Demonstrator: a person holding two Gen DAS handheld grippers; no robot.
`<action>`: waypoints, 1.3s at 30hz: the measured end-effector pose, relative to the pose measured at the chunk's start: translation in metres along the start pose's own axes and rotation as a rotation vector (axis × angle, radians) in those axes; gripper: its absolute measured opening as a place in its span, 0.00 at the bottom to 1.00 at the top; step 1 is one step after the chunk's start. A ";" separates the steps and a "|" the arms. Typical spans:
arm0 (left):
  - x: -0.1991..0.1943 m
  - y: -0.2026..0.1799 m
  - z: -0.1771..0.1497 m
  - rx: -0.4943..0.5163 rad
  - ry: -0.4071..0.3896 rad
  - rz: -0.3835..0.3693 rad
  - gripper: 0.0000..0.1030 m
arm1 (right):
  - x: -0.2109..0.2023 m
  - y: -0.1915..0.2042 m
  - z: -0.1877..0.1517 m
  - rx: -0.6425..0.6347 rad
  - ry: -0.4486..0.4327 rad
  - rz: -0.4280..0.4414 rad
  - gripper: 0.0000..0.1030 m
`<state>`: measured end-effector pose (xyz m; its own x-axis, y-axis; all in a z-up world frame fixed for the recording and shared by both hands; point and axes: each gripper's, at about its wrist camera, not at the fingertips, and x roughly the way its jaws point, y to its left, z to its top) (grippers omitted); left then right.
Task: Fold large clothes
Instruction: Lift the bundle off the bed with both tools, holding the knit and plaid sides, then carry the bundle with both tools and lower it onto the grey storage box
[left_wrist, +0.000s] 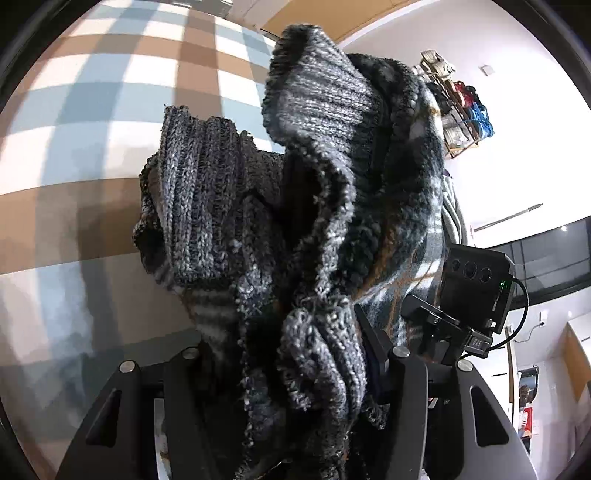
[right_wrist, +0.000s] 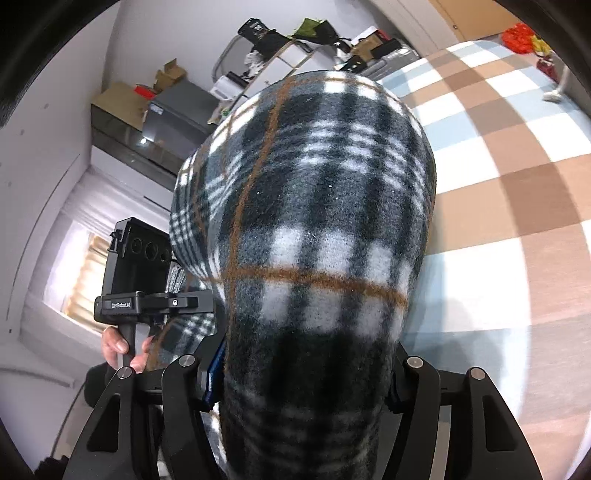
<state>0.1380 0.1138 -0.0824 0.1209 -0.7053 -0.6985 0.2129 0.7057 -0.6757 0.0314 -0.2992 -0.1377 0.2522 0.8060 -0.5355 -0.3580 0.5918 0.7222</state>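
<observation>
Right wrist | "GenRobot.AI" on left gripper (right_wrist: 147, 301); both grippers' fingers clamp plaid garment (right_wrist: 314, 221)

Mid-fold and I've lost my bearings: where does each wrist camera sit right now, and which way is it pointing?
Left wrist: behind the left gripper, looking along its fingers at the bunched grey knit cuffs; the right gripper shows at right.
Right wrist: behind the right gripper, facing a plaid fleece fold; the left gripper and the person's hand show at left.
Shared: the same plaid garment, the checked sheet, and each other's gripper.
</observation>
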 end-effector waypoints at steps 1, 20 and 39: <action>-0.004 -0.002 0.000 -0.001 -0.002 0.010 0.48 | 0.005 0.007 0.001 0.002 0.004 0.008 0.61; -0.218 0.081 -0.028 -0.152 -0.260 0.174 0.49 | 0.200 0.217 0.080 -0.159 0.165 0.164 0.61; -0.275 0.206 -0.107 -0.463 -0.458 0.335 0.51 | 0.427 0.269 0.049 -0.053 0.259 0.001 0.70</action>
<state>0.0451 0.4600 -0.0542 0.5228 -0.3323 -0.7850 -0.3264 0.7727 -0.5444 0.0871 0.2046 -0.1509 0.0157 0.7731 -0.6341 -0.4066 0.5843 0.7023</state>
